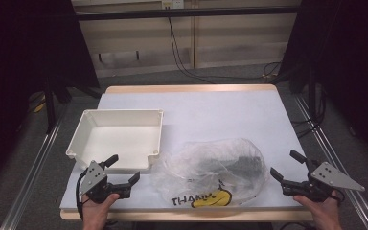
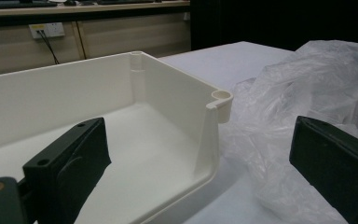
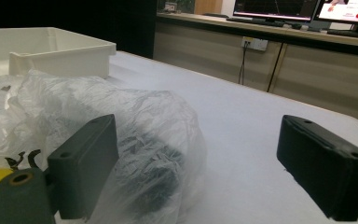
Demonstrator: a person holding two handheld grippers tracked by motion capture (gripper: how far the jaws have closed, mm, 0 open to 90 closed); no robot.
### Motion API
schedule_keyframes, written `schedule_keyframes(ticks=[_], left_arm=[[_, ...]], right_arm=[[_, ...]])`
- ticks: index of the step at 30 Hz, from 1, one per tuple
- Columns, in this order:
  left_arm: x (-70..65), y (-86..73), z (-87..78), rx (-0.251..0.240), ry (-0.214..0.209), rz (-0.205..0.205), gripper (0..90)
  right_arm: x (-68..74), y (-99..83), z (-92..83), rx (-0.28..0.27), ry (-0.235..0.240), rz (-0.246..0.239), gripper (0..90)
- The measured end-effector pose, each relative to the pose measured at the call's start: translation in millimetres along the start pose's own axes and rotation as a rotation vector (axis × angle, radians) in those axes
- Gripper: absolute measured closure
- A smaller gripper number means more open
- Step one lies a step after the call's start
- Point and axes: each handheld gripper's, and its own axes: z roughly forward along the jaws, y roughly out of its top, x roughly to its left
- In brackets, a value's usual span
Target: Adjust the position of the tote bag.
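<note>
A clear plastic bag (image 1: 211, 173) with black "THANK" lettering and a yellow smiley lies at the table's front middle, with something dark inside it (image 3: 154, 177). A white empty tray (image 1: 92, 124) stands to its left. My left gripper (image 1: 124, 170) is open just in front of the tray's near right corner (image 2: 221, 99), with the bag (image 2: 307, 84) on its right side. My right gripper (image 1: 287, 164) is open at the bag's right edge, its jaws wide apart and the bag (image 3: 74, 116) bulging behind its left jaw.
The white table (image 1: 220, 110) has free room behind the bag and tray. Metal rails (image 1: 326, 143) run along both table sides. Cables (image 1: 182, 57) lie on the floor beyond the far edge.
</note>
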Motion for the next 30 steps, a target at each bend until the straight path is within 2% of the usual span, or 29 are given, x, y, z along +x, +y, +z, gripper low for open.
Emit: schedule_keyframes(ticks=[4,8,12,13,14,20,21,22,30], left_arm=[[-0.9,-0.3,1.3,0.018,0.003,0.004,5.3],[-0.2,-0.2,2.3,0.014,0.000,-0.002,5.4],[-0.3,0.3,3.3,0.024,-0.009,-0.014,6.5],[-0.3,0.3,3.3,0.024,-0.009,-0.014,6.6],[-0.2,1.1,3.4,0.032,-0.004,-0.003,6.7],[2.0,-0.6,5.1,0.041,-0.020,-0.012,8.8],[3.4,-1.4,5.2,0.043,-0.020,-0.029,8.9],[3.8,-1.7,5.0,0.038,-0.015,-0.033,8.9],[5.2,-3.5,4.7,0.049,-0.016,-0.034,8.9]], right_arm=[[-0.5,0.0,1.1,0.011,0.018,0.015,20.7],[0.1,1.0,2.1,0.010,0.033,0.028,25.2],[0.9,1.5,4.9,0.039,0.055,0.041,33.8],[0.6,1.7,5.2,0.045,0.060,0.042,39.3],[1.0,2.5,5.7,0.054,0.090,0.056,44.3],[3.7,5.9,12.6,0.084,0.137,0.066,51.8],[7.1,9.7,15.7,0.106,0.154,0.079,54.8],[8.1,11.1,17.2,0.104,0.167,0.085,55.8],[22.6,24.5,29.7,0.136,0.275,0.056,60.4]])
